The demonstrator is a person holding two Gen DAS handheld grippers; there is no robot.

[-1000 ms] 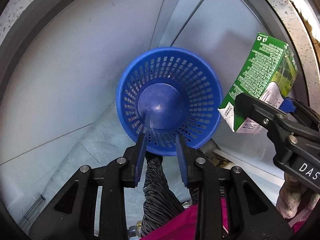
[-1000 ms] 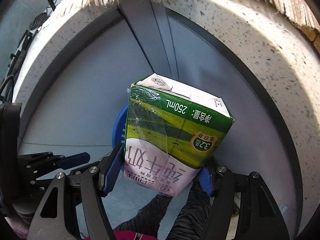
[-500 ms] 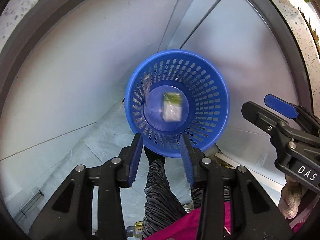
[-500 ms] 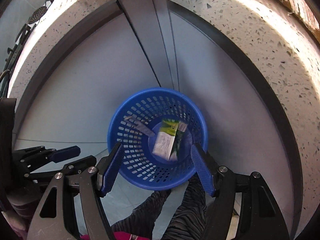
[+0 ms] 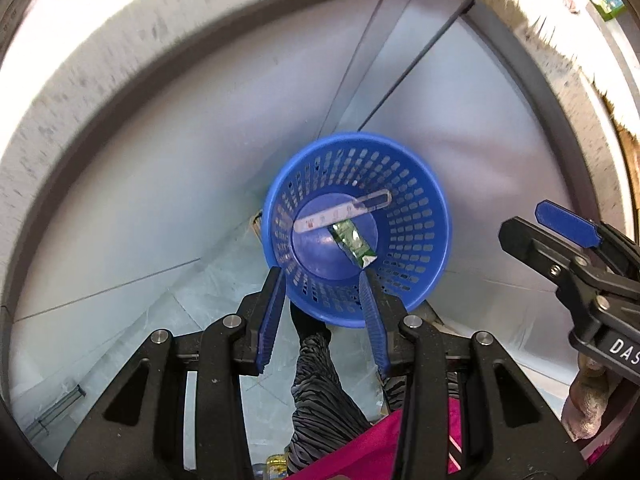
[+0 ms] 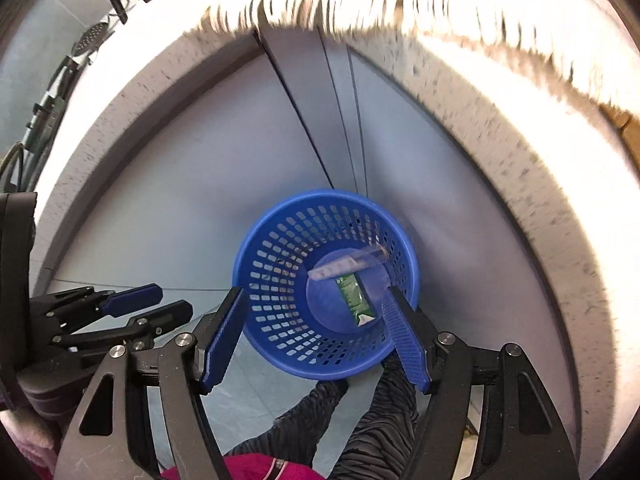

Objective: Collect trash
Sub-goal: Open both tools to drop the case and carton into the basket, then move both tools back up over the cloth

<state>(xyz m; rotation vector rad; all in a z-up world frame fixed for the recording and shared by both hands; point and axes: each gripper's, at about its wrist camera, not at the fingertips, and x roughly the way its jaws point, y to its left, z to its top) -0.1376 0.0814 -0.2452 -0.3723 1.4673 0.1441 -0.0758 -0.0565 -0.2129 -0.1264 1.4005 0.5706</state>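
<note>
A blue perforated basket (image 5: 416, 216) stands on the floor below both grippers. On its bottom lies a green milk carton (image 5: 352, 242), and a clear plastic wrapper strip (image 5: 342, 212) rests across it. My left gripper (image 5: 321, 276) hangs above the basket's near rim, open and holding nothing. The right gripper (image 5: 560, 232) shows at that view's right edge. In the right wrist view the basket (image 6: 280, 240) holds the same carton (image 6: 354, 300) and wrapper (image 6: 348, 264). My right gripper (image 6: 314, 292) is open and empty above it, with the left gripper (image 6: 132, 300) to its left.
A speckled round tabletop edge (image 6: 500, 128) curves over the basket, with a fringed cloth (image 6: 440, 12) on it. Grey panels (image 5: 180, 184) stand behind the basket. The person's striped trouser legs (image 5: 320, 380) are just in front of it. Cables (image 6: 44, 112) hang at far left.
The right gripper let go of the milk carton, which fell into the basket and now lies on its bottom beside the wrapper. The left jaws widened slightly. Both grippers rose.
</note>
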